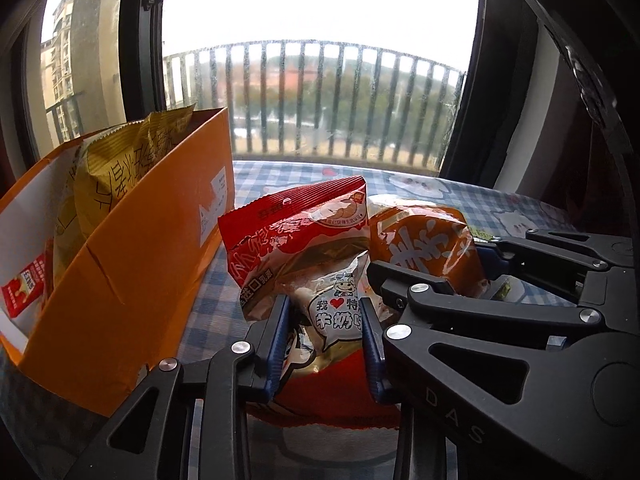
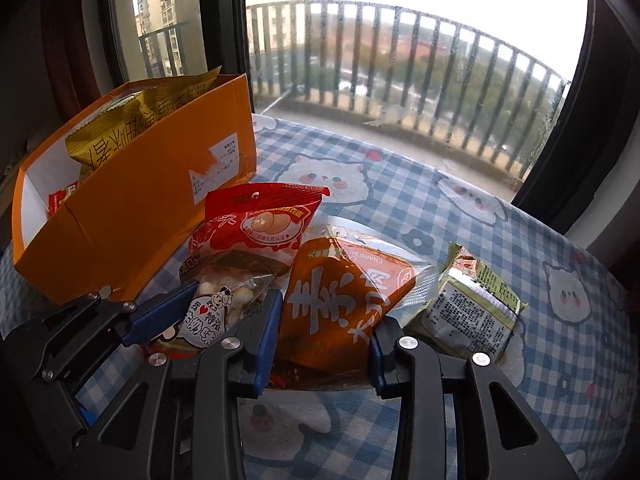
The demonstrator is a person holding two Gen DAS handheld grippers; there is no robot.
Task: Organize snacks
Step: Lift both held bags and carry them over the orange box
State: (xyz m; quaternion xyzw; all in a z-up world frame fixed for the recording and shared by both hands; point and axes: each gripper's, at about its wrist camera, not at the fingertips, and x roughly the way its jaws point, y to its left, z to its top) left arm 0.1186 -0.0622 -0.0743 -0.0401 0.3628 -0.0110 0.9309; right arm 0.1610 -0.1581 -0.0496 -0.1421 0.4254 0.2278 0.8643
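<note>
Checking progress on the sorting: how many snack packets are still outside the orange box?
3. The red packet sits in the left gripper, the orange packet in the right gripper, and the green packet lies on the tablecloth. None seem hidden.

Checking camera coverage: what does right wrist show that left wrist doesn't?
Right wrist only: the green packet lying on the checked tablecloth, right of the orange packet.

Left wrist only: a dark curved object at the upper right.

Both: the orange box with yellow bags inside, the red packet in the left tongs, and the right tongs on the orange packet.
</note>
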